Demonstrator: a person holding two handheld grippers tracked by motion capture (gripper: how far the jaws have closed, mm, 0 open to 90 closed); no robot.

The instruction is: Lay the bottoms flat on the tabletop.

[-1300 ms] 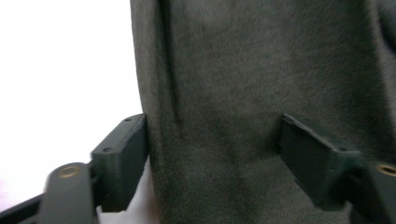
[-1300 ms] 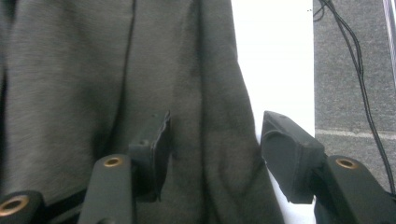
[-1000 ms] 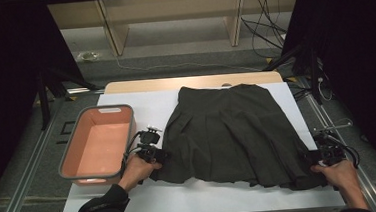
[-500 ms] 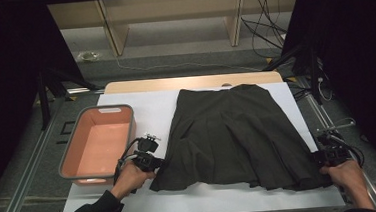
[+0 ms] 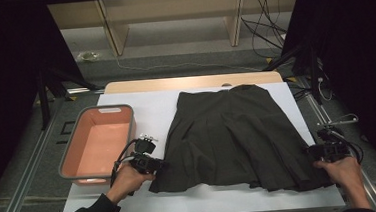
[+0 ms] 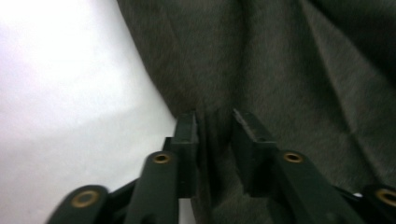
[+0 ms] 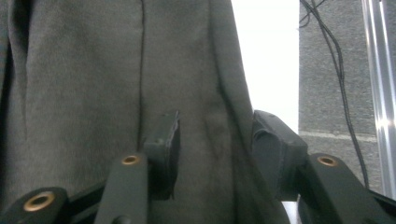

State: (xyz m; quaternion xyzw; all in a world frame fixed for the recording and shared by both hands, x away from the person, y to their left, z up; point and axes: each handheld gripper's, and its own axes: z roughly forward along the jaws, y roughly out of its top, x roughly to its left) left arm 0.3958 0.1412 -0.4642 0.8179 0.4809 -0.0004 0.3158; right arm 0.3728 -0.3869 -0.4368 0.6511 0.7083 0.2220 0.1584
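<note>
Releasing the skirt [image 5: 238, 137] hem: left gripper [image 5: 156, 164] at 8 o'clock and right gripper [image 5: 313, 152] at 4 o'clock have just been opening, cloth loose between spread jaws. Next, probably regrip for a fold.

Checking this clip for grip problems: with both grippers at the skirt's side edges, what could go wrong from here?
The left gripper has just been opening, its jaws apart with the skirt edge between them, so the cloth may slip out. The right gripper, also just opening, straddles only a thin edge fold and may lose it, letting the skirt bunch unevenly.

White table [image 5: 132, 202] w/ dark skirt [image 5: 233, 133] & pink tub [image 5: 97, 142] on it.
</note>
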